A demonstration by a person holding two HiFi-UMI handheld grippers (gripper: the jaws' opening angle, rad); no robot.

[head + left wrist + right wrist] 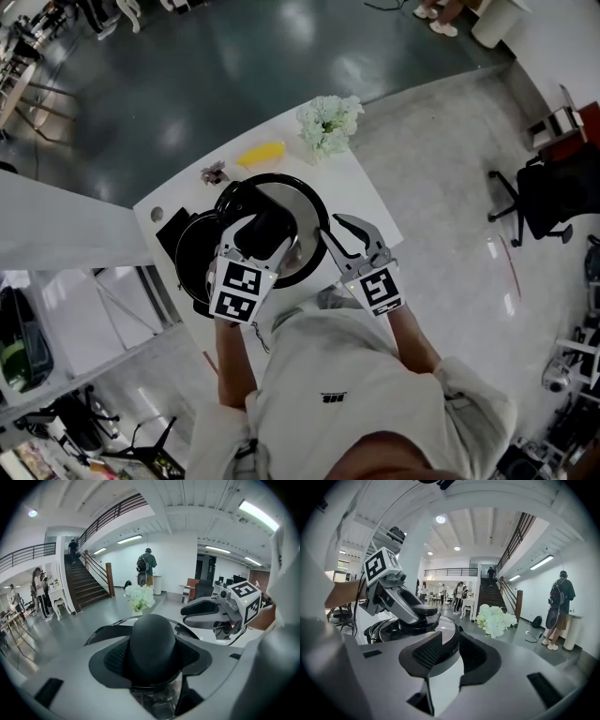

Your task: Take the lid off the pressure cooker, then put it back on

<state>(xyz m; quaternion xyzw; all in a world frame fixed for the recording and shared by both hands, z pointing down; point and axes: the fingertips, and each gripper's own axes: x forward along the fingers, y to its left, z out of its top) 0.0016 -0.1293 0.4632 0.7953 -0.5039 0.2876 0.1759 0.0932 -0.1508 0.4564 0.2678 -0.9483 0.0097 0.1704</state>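
White tabletop (364, 186) is bearing the round black pressure-cooker pot (192, 255); left gripper (262, 234) is clamping the black domed knob (152, 644) of the round steel black-rimmed lid (305, 211), holding it just right of the pot; right gripper (345, 232), jaws spread and empty, is hovering beside the lid's rim.

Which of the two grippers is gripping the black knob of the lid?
The left gripper: its jaws clamp the knob, while the right gripper stands open beside the lid.
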